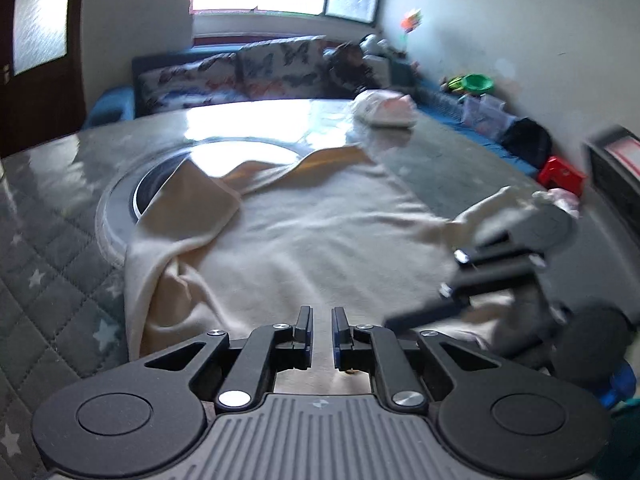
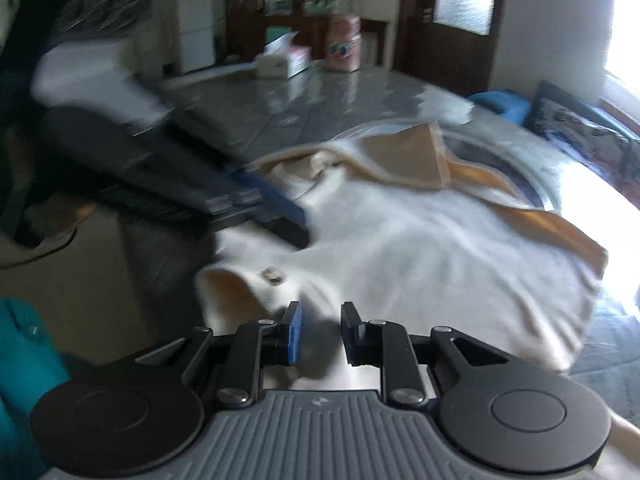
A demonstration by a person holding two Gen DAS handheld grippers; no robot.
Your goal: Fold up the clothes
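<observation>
Cream-coloured knitted cloth, a soft garment (image 1: 304, 224), lies spread across the middle of both views on a grey quilted table cover with pale stars (image 1: 52, 264). Its far edge laps over a round glass turntable (image 1: 160, 184) at centre left of the left wrist view. One corner or sleeve is turned back over the body at the left of that view, and a tan underside shows along the far hem at upper right of the right wrist view. Whether that turned part is a deliberate fold or only a rumple, I cannot tell.

The left gripper (image 1: 322, 328) sits at the bottom centre of its own view, low over the near edge of the garment. Its jaws stand a little apart with bare cloth showing between them, nothing pinched. The right gripper (image 2: 320, 330) at the bottom centre of its view is likewise parted and empty, above the cloth near a small button (image 2: 273, 275).

I judge the step in hand to be laying out or taking hold of the near edge (motion blur on both tools makes it hard to say which). A next move would call for each gripper to close on one layer at the near edge, well apart from the other, and to lift evenly.
</observation>
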